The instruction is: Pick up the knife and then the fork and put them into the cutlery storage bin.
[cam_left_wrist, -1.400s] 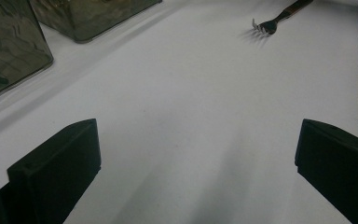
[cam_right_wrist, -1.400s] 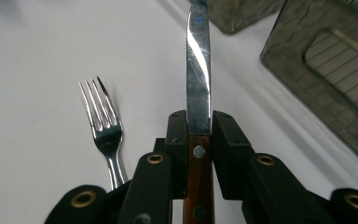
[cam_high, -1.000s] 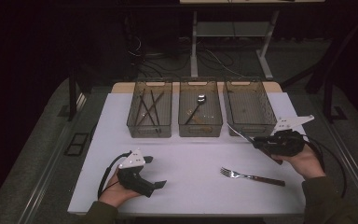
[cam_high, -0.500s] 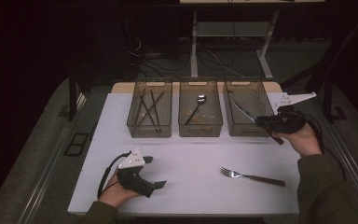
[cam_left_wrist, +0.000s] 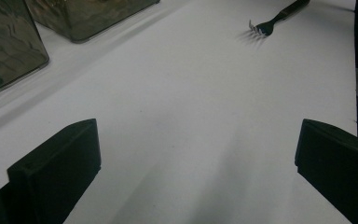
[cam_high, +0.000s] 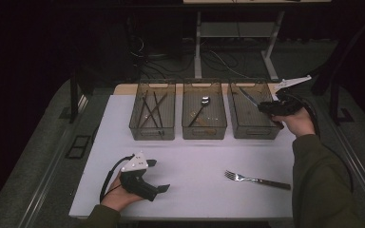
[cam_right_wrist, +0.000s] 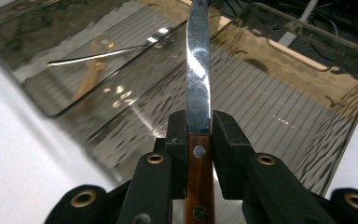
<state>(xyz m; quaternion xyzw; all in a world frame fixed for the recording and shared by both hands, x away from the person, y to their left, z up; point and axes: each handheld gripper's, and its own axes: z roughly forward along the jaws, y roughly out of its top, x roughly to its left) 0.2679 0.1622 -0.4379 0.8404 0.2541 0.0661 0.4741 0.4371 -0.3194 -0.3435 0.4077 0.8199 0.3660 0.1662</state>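
- The right gripper was clamped on a wood-handled knife, its pads pinching the blade's base just above the riveted handle; I judged that grip was chosen so the blade would stick out straight ahead of the jaws and could be steered.
- In the high view the right gripper hung over the right-hand bin, with the knife slanting out in front of it above the bin's open top. The work in hand looked like sorting cutlery by kind, and this bin, seemingly empty below the blade, would be the knives' place.
- The knife was carried above the rim, not yet lowered, probably to clear the wall before being let go.
- The middle bin, beside the right gripper's target, held a spoon; the far bin held thin dark sticks whose kind I could not tell. Each kind had its own tray.
- The left gripper rested on the table near the person's side, jaws wide apart with nothing between them, as the left gripper view showed: only bare tabletop lay there.
- A fork lay well ahead of the left gripper, apart from it; in the high view the fork sat nearer the right sleeve. It seemed left for a later pick.
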